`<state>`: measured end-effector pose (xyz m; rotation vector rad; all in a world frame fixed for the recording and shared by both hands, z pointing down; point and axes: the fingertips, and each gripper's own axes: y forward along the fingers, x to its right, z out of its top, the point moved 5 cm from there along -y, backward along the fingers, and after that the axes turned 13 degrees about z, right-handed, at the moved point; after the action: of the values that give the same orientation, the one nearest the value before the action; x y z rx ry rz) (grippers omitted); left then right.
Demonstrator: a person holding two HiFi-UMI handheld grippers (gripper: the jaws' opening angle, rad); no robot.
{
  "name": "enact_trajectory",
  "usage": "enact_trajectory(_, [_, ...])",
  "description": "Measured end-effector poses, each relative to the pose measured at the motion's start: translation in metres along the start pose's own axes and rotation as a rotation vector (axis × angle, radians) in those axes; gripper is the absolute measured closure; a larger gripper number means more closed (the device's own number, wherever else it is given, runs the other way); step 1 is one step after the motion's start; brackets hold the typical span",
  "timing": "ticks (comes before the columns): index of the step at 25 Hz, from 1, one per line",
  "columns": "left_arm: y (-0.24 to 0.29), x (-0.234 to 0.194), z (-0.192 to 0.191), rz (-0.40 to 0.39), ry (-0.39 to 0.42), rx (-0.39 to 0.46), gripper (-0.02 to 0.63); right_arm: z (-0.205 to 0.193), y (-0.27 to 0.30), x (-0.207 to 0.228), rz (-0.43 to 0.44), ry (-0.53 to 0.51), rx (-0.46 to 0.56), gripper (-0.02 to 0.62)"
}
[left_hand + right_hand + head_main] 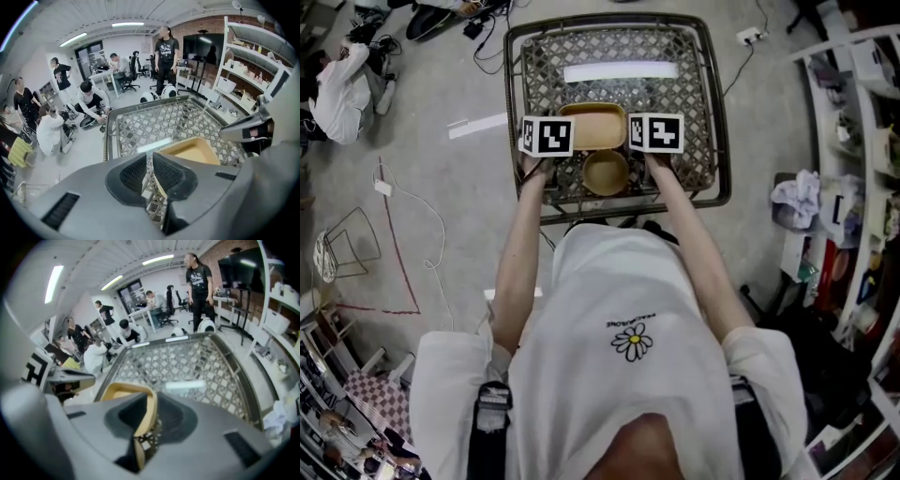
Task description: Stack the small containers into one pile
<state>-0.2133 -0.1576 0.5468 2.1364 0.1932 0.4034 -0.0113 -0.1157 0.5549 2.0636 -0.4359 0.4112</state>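
Observation:
A rectangular tan container [593, 127] sits on the metal lattice table [712, 112], with a round tan bowl [606, 172] just in front of it. My left gripper [566, 133] is at the container's left rim and my right gripper [630, 131] at its right rim. In the left gripper view the jaws [149, 171] stand slightly apart, the container's [194, 151] rim edge lies against the right pad, and lattice shows through the gap. In the right gripper view the container's [123, 392] rim runs between the parted jaws [152, 420], with a gap beside it.
Raised metal bars edge the table. White shelving [862, 141] full of items stands to the right. Cables and a seated person [342, 89] are on the floor to the left. Several people stand and sit beyond the table's far end [164, 47].

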Motion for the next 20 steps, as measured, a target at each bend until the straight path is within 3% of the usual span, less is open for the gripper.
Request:
enact_trajectory(5, [-0.053, -0.009, 0.049, 0.000, -0.091, 0.168, 0.545, 0.058, -0.062, -0.025, -0.025, -0.121, 0.250, 0.534])
enact_trajectory(10, [-0.137, -0.022, 0.112, 0.054, -0.162, 0.452, 0.546, 0.113, -0.141, -0.061, -0.003, -0.303, 0.514, 0.552])
enact_trajectory(16, [-0.260, -0.026, 0.139, 0.152, -0.244, 0.850, 0.565, 0.120, -0.229, -0.096, 0.032, -0.478, 0.758, 0.554])
enact_trajectory(20, [-0.303, -0.022, 0.126, 0.184, -0.276, 0.969, 0.565, 0.102, -0.265, -0.106, 0.018, -0.545, 0.874, 0.555])
